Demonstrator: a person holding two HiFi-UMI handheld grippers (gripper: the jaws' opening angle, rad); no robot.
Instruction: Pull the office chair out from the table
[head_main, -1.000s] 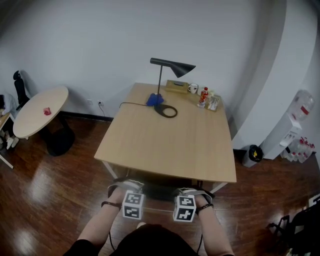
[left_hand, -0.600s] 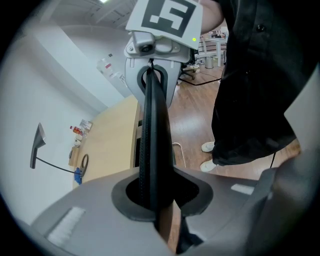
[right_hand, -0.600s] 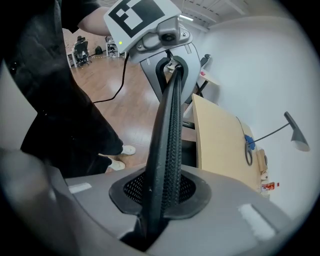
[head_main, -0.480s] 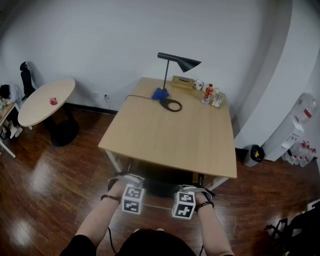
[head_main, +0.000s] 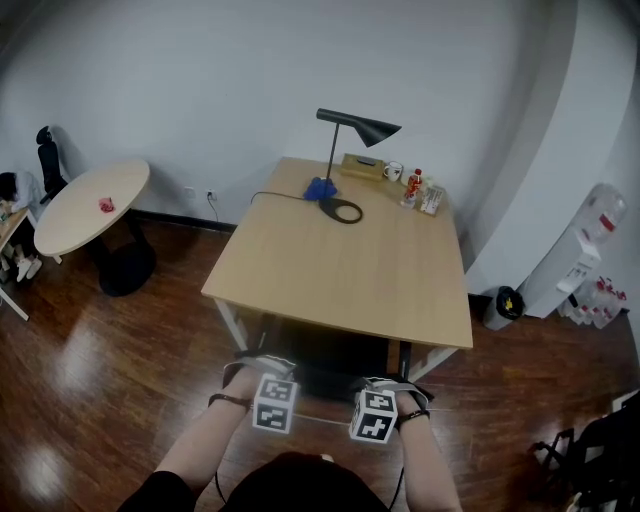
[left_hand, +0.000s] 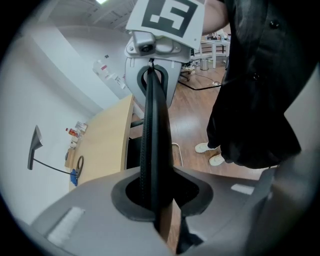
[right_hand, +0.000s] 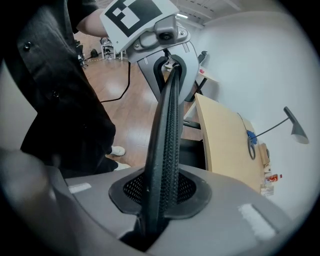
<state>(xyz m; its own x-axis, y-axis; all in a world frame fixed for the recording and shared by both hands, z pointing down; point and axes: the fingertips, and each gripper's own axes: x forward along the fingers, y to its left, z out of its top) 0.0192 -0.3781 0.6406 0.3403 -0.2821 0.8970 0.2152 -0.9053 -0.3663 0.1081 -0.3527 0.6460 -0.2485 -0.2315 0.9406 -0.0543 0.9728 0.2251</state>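
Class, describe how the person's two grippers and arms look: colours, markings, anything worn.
The left gripper and right gripper are grey; each carries a white cube with black square markers. Dark bands circle both wrists; the sleeves are black.

The mesh edge of the office chair (right_hand: 167, 130) is clamped between the jaws of the right tool (right_hand: 161, 202). At its far end the left tool (right_hand: 162, 42) is seen, with the wooden counter (right_hand: 225, 145) to the right.
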